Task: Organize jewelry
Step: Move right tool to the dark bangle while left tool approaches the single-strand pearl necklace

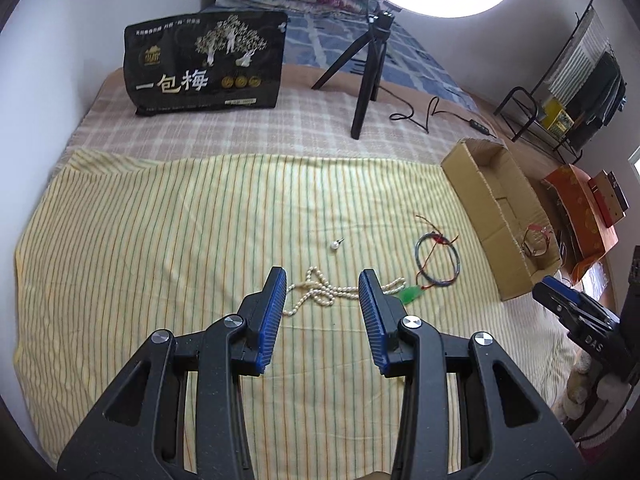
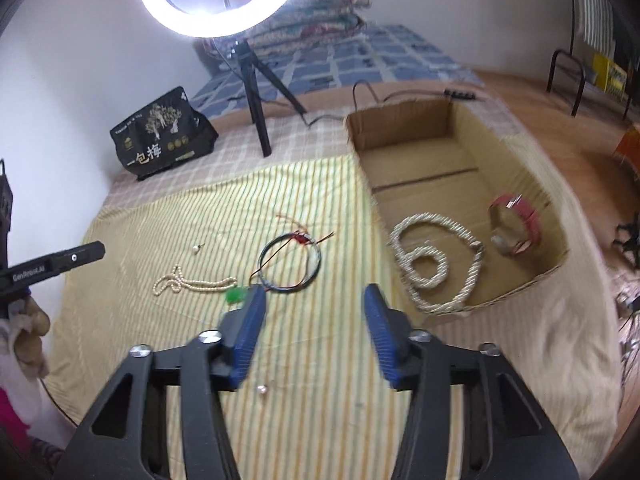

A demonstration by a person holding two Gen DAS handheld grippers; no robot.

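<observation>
Below, on the striped cloth (image 1: 140,240), lay a pearl strand (image 1: 320,294) with a green pendant (image 1: 410,294), a wire hoop (image 1: 437,256) and a loose pearl stud (image 1: 334,245). The left gripper (image 1: 322,292) hung above the strand, fingers (image 1: 276,312) spread, pinching nothing. The right gripper (image 2: 314,308) was likewise parted and empty, near the hoop. Inside the cardboard box (image 2: 400,128) sat a rope necklace (image 2: 436,264) and a red watch (image 2: 516,220).
</observation>
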